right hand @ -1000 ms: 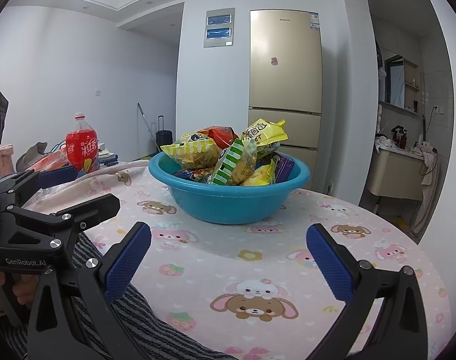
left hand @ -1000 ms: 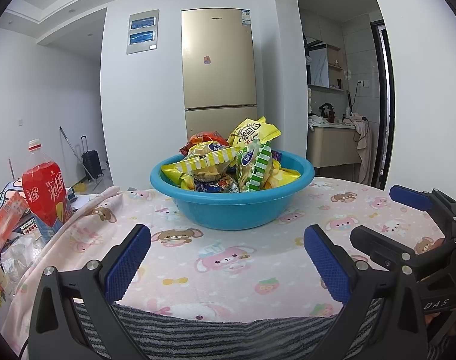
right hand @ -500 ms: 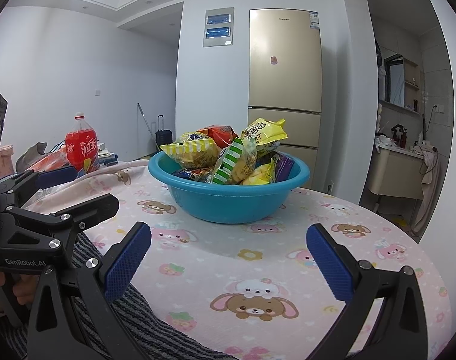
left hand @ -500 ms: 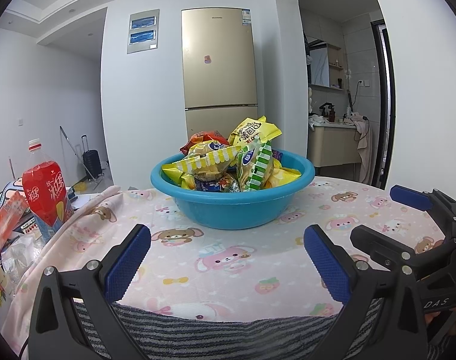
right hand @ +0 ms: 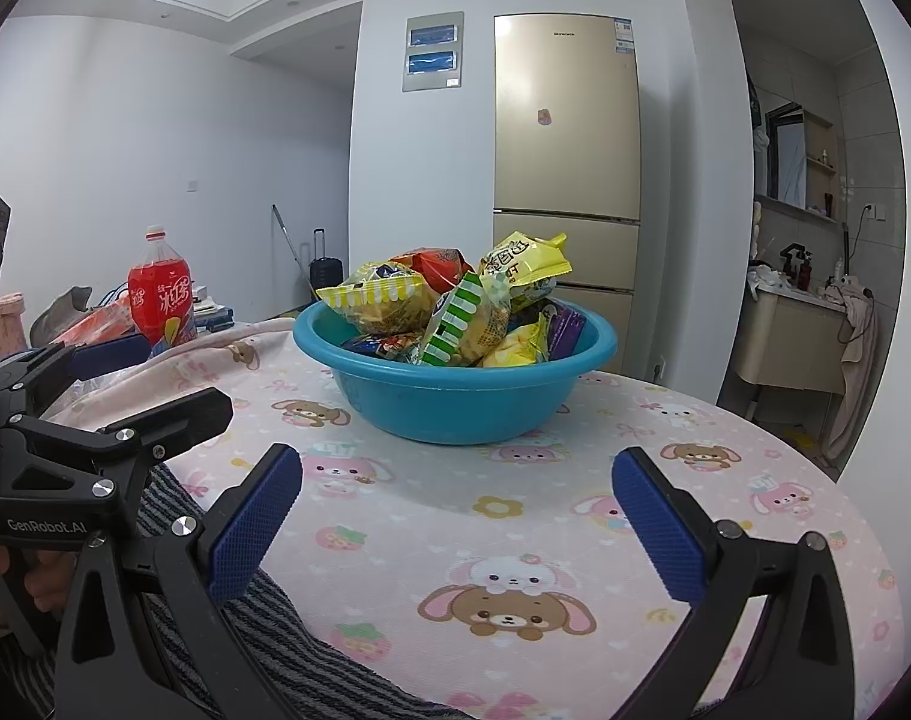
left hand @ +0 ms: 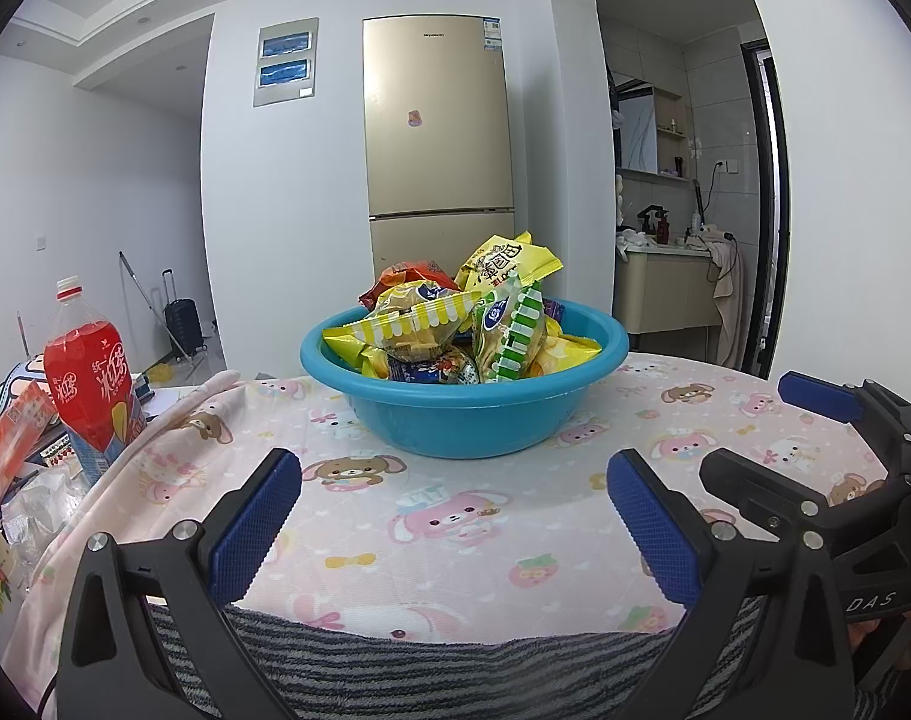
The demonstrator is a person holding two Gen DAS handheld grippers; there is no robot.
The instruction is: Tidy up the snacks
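Observation:
A blue plastic basin (left hand: 464, 420) (right hand: 455, 402) stands mid-table, heaped with several snack packets: a yellow one (left hand: 506, 258) on top, a green-and-white striped one (left hand: 512, 336) (right hand: 455, 330), a yellow-striped one (left hand: 407, 324) and an orange one (right hand: 434, 261). My left gripper (left hand: 455, 516) hovers open over the near table, short of the basin, nothing between its blue pads. My right gripper (right hand: 458, 513) is likewise open and empty on the near side of the basin. Each gripper shows at the edge of the other's view.
The round table wears a pink cartoon-animal cloth (left hand: 455, 528) with a grey striped towel (left hand: 425, 666) at the near edge. A red drink bottle (left hand: 89, 384) (right hand: 161, 294) and clutter stand left of the table. A gold fridge (left hand: 437, 138) is behind.

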